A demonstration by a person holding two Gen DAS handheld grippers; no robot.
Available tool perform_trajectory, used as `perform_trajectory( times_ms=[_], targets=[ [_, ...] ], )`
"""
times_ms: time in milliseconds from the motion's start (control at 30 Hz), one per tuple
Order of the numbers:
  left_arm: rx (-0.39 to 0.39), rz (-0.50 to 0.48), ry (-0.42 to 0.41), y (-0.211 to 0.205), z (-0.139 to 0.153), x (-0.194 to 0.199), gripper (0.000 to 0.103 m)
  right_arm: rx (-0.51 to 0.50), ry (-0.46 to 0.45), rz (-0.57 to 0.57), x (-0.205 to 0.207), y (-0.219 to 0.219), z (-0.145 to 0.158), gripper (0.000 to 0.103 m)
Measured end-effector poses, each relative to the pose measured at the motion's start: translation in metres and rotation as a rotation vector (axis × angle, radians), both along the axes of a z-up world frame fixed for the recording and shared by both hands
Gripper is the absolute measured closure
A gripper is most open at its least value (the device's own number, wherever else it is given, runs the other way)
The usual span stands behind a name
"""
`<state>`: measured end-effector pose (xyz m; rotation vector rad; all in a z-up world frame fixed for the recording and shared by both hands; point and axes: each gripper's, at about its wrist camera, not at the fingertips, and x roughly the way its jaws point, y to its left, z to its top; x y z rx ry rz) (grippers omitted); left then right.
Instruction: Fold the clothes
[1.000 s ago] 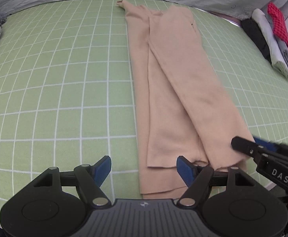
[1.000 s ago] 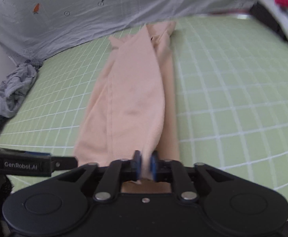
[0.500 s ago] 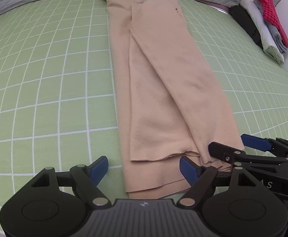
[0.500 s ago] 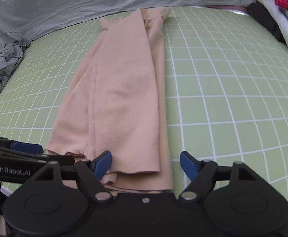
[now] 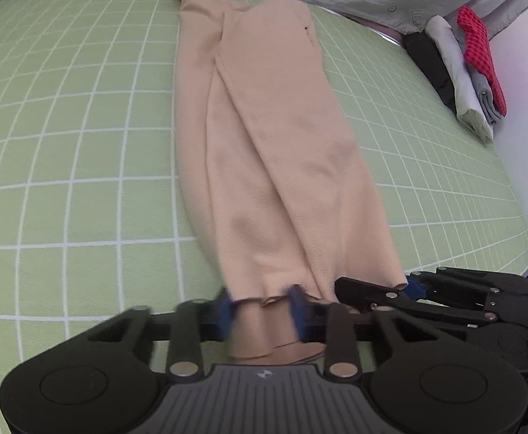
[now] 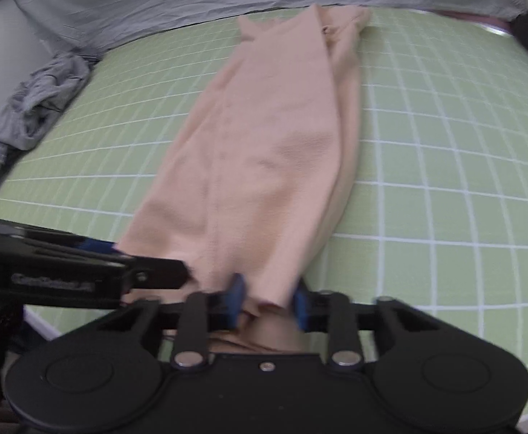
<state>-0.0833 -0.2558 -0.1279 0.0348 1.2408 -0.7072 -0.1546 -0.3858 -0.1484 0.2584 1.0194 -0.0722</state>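
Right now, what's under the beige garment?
The green grid mat shows all around the garment. Whatever lies directly beneath is covered, as are its own lower layers.

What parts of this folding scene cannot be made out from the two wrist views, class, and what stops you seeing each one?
- Near hem of the beige garment: both views, partly hidden behind the gripper bodies.
- Left gripper and right gripper: motion blur; whether the blue pads already pinch cloth cannot be told.
- Folded stack: left view, small at the edge; item count unclear.
- Grey crumpled clothes: right view, blurred; garment type unclear.
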Motion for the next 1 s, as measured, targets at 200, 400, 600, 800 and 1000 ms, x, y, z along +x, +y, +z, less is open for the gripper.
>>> perform_trajectory(
  times_ms=[200,400,600,800,1000],
  targets=[
    [-0.052,0.006,0.050,-0.005,0.009,0.002,0.087,0.019,-0.018,0.071,-0.003,-0.006,0.014,0.089],
    [-0.099,-0.046,-0.018,-0.020,0.046,0.000,0.088,0.021,-0.114,0.112,-0.008,-0.026,0.049,0.090],
    [-0.203,-0.015,-0.088,-0.029,0.091,0.012,0.089,0.091,-0.202,0.109,0.003,-0.054,0.077,0.090],
    [-0.314,0.030,-0.150,-0.031,0.135,0.039,0.090,0.091,-0.316,0.141,0.024,-0.072,0.113,0.090],
    [-0.410,0.084,-0.188,-0.038,0.161,0.080,0.090,0.155,-0.413,0.136,0.061,-0.102,0.139,0.090]
  ],
)
